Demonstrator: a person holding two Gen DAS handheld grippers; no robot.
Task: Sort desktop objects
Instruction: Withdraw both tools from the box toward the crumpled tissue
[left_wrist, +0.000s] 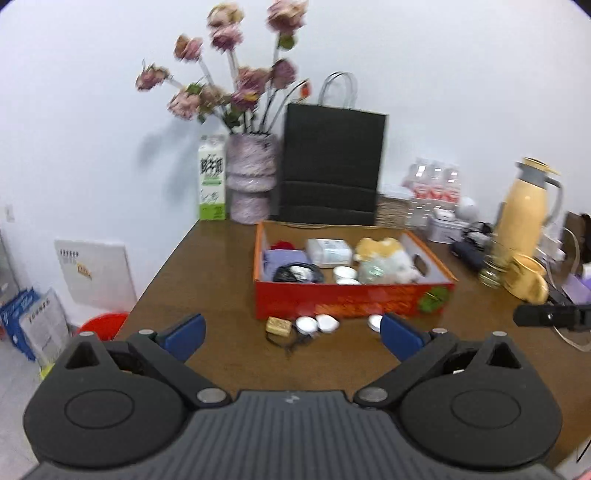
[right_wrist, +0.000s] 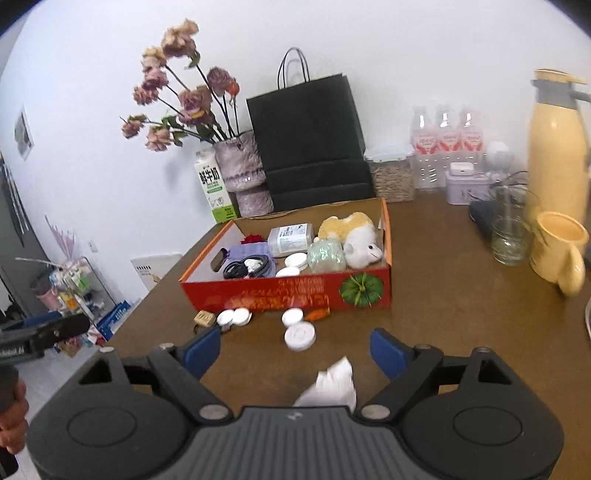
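Before the red box (right_wrist: 288, 291), both hand-held grippers (left_wrist: 291, 334) (right_wrist: 295, 350) gape wide, empty.

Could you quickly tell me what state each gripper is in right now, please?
Left gripper: open, holding nothing.
Right gripper: open, holding nothing; a crumpled white tissue lies on the table below it.

Brown table (right_wrist: 443, 295), red box (right_wrist: 288, 293), white lids (right_wrist: 300, 336), crumpled tissue (right_wrist: 328, 384), yellow mug (right_wrist: 561, 251), glass (right_wrist: 511, 240)

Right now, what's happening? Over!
Both hand-held grippers open, empty. Small white round lids loose before red cardboard box. Crumpled white tissue near right hand-held gripper.
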